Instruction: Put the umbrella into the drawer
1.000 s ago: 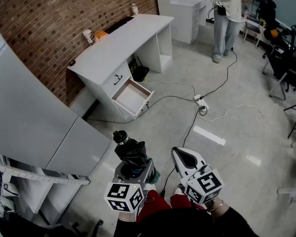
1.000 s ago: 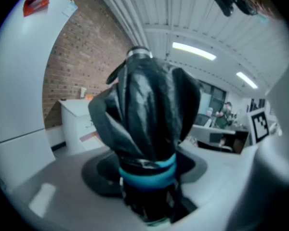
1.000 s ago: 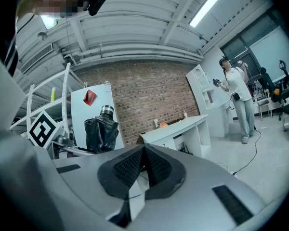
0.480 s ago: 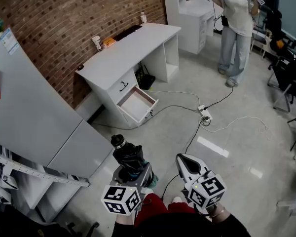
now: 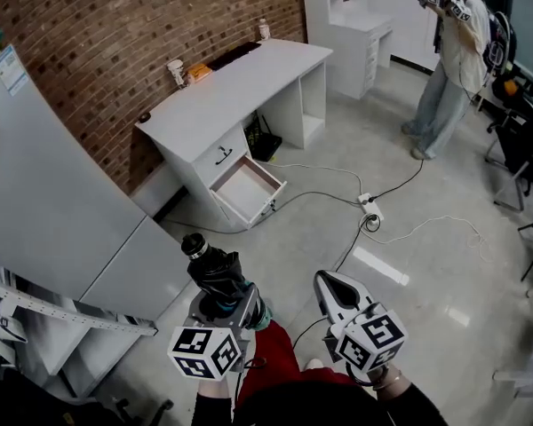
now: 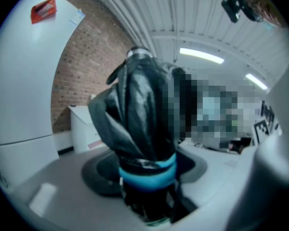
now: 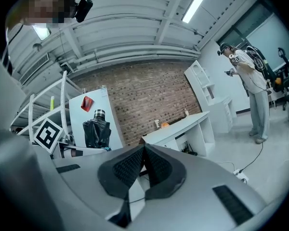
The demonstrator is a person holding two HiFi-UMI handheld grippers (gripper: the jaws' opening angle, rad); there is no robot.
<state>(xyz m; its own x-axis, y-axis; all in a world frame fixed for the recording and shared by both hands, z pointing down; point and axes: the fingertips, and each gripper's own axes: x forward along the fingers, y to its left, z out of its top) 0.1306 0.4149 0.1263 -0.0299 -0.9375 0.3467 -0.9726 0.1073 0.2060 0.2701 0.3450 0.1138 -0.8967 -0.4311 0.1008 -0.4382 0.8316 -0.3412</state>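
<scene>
A folded black umbrella (image 5: 212, 273) stands upright in my left gripper (image 5: 220, 309), which is shut on its lower end. In the left gripper view the umbrella (image 6: 143, 119) fills the middle, with a blue band round its base between the jaws of the left gripper (image 6: 147, 186). My right gripper (image 5: 331, 285) is beside it, shut with nothing held; its pads meet in the right gripper view (image 7: 144, 158), where the umbrella (image 7: 97, 132) shows at the left. The open, empty drawer (image 5: 247, 187) juts from the white desk (image 5: 249, 74), well ahead of both grippers.
A person (image 5: 451, 56) stands at the far right with grippers in hand. Cables and a power strip (image 5: 367, 206) lie on the floor between me and the desk. A large white panel (image 5: 53, 202) leans at the left. Chairs (image 5: 520, 149) crowd the right edge.
My left gripper and the umbrella have shifted a little to the left. The person at the back has walked to the right. The right gripper has barely moved.
</scene>
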